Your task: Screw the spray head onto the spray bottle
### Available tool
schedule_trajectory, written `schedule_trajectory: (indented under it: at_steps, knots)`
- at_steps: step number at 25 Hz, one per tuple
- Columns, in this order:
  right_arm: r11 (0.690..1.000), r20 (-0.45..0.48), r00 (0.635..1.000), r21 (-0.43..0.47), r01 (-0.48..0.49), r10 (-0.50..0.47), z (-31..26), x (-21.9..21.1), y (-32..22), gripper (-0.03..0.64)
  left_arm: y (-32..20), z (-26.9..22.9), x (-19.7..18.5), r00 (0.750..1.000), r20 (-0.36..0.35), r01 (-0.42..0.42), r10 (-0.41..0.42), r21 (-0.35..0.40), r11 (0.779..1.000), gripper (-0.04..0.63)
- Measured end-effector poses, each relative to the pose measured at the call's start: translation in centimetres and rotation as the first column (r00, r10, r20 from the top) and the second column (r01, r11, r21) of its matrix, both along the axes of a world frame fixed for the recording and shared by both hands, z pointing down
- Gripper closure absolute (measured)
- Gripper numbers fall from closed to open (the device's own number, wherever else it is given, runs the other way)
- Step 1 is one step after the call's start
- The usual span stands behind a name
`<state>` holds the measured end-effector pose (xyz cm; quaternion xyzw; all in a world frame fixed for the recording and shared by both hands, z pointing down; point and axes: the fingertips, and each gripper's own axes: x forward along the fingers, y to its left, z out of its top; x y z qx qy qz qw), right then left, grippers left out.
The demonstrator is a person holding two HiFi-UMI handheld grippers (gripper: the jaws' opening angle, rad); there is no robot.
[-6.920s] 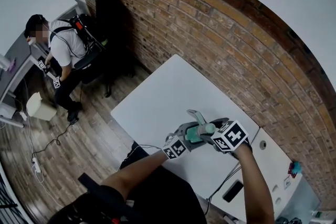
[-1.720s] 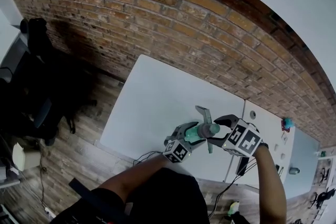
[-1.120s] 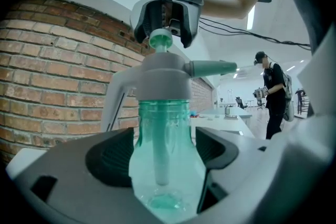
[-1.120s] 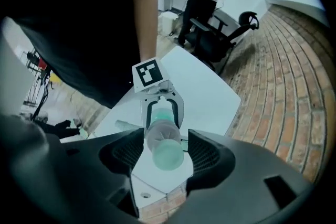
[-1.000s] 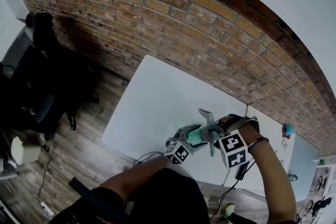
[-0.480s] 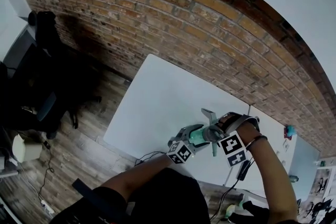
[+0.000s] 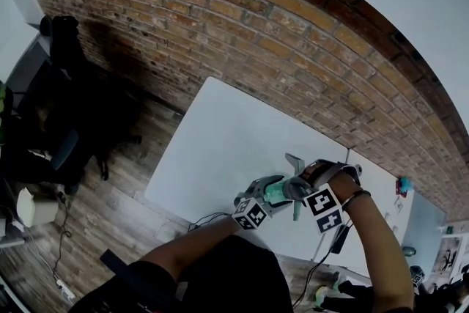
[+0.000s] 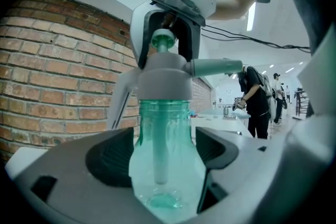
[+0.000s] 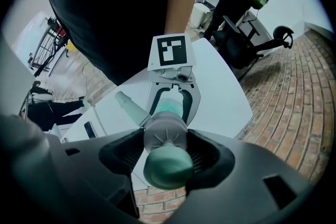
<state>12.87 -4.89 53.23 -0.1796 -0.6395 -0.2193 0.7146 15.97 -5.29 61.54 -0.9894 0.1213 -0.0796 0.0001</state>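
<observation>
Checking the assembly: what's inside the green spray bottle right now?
A pale dip tube hangs down inside the spray bottle from the spray head, which covers the neck threads.

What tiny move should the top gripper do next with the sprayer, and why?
Probably a small tightening twist of the right gripper. Its jaws clamp the grey spray head, which already sits on the neck of the teal spray bottle, while the left gripper clamps the bottle's body steady. How tight the thread is cannot be seen.
</observation>
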Motion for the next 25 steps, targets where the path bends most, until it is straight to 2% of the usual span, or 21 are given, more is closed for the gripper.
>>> schedule_trajectory:
  at_steps: [4,9,16,21,25]
  knots:
    - [0.995,0.031,0.995,-0.024,-0.093,0.093,-0.02,-0.04,-0.11,0.356,0.01,0.01,0.02,1.000,-0.001,-0.002,0.002,0.002,1.000,0.245]
    - [0.974,0.045,0.975,-0.066,-0.215,0.219,0.02,-0.21,-0.14,0.356,-0.02,-0.04,0.04,1.000,-0.002,0.001,-0.001,0.000,1.000,0.245]
    - [0.942,0.078,0.943,-0.118,-0.314,0.324,-0.07,-0.40,0.09,0.356,0.03,-0.05,-0.02,1.000,-0.003,-0.003,0.003,0.001,1.000,0.245]
    - [0.891,0.095,0.889,-0.136,-0.434,0.448,-0.04,-0.40,-0.28,0.356,0.06,0.03,-0.03,1.000,-0.001,-0.005,0.005,0.000,1.000,0.245]
    - [0.813,0.107,0.808,-0.145,-0.564,0.579,-0.18,-0.43,-0.57,0.356,0.07,-0.08,-0.04,1.000,-0.003,-0.006,0.006,0.000,1.000,0.245]
